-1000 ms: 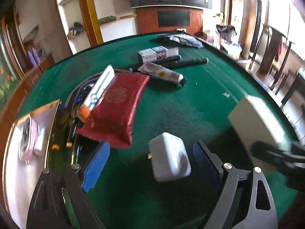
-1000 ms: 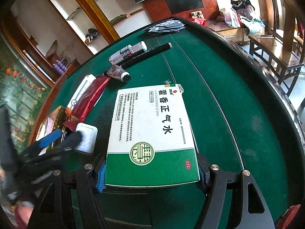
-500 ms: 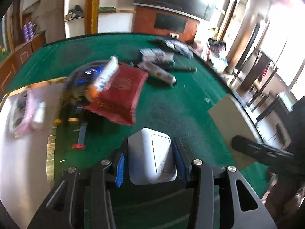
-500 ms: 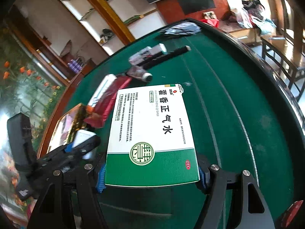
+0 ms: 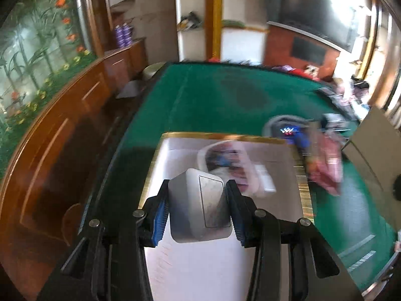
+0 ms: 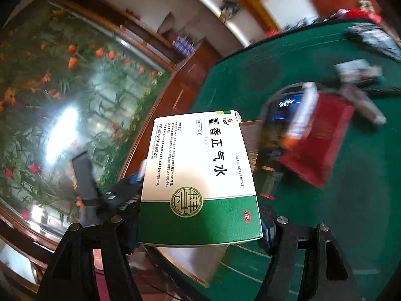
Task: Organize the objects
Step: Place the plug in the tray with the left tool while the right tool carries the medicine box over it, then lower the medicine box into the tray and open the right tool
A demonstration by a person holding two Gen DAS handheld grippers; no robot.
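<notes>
— Status on both carries?

— My left gripper (image 5: 198, 209) is clamped on the white charger (image 5: 200, 207), held above the gold-edged tray (image 5: 304, 195) at the tabletop's (image 5: 213, 100) left edge. My right gripper (image 6: 200, 222) is clamped on the medicine box (image 6: 199, 175), in the air near that tray.

— Next?

— I judge: lower the charger onto a bare part of the tray, then part the jaws.

The left wrist view looks forward and down, close over a gold-rimmed tray (image 5: 304, 175) on the green table (image 5: 213, 100); the right wrist view faces left across the table (image 6: 363, 200); both share the red pouch (image 6: 323, 140).
</notes>
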